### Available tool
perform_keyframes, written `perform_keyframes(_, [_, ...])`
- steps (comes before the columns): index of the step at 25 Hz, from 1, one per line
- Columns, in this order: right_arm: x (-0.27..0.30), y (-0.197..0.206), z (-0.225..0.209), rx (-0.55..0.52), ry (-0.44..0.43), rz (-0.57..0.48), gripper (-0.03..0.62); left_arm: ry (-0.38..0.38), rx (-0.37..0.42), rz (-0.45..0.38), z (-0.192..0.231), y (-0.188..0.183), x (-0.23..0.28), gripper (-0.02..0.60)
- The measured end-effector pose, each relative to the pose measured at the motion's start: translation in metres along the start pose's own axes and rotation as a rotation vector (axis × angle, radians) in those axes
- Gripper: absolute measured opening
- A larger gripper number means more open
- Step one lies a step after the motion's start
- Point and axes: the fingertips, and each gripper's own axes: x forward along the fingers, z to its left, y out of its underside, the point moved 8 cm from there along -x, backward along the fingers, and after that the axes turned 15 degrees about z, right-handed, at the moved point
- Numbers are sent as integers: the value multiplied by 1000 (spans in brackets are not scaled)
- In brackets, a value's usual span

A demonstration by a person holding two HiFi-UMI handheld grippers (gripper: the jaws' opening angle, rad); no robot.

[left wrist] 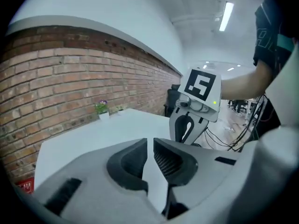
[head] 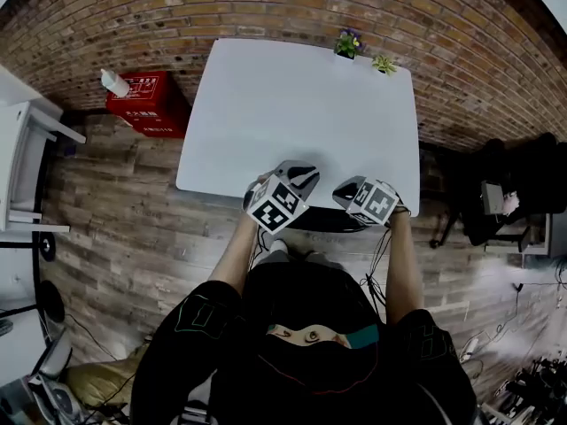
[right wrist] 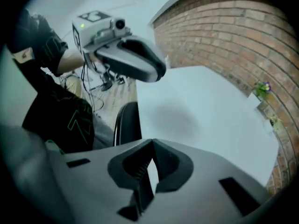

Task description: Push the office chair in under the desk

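Head view: office chair sits tucked under the white counter, only its dark back showing at the near edge, so the push looks nearly done; left gripper fingers slightly apart, right gripper fingers together, both empty.

One white counter seen from above, with one person and a few objects counted around it.
The person holds two grippers: one left gripper and one right gripper, each carrying one marker cube. There is one black office chair. Two potted plants stand on the counter: one flowering plant and one green plant. There is one red box with one white bottle on it.
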Motion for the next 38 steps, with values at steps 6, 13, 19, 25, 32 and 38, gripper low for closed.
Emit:
perform_keyframes(6, [-55, -36, -44, 108, 179, -352, 5, -167, -28, -174, 48, -52, -26, 18])
perform_keyframes(13, [-128, -74, -95, 302, 345, -698, 3, -330, -25, -331, 98, -117, -56, 9])
perform_keyframes(19, [-196, -82, -124, 621, 463, -1060, 3, -513, -94, -430, 126, -158, -83, 9])
perform_keyframes(25, [-217, -68, -126, 735, 655, -1050, 3, -541, -285, -568, 134, -157, -103, 8])
perform_keyframes(32, [-220, -62, -119, 690, 727, -1010, 3, -491, -319, -586, 130, -148, -101, 8])
perform_keyframes(38, [-216, -63, -114, 664, 753, -989, 3, -533, -213, -490, 120, -148, -88, 8])
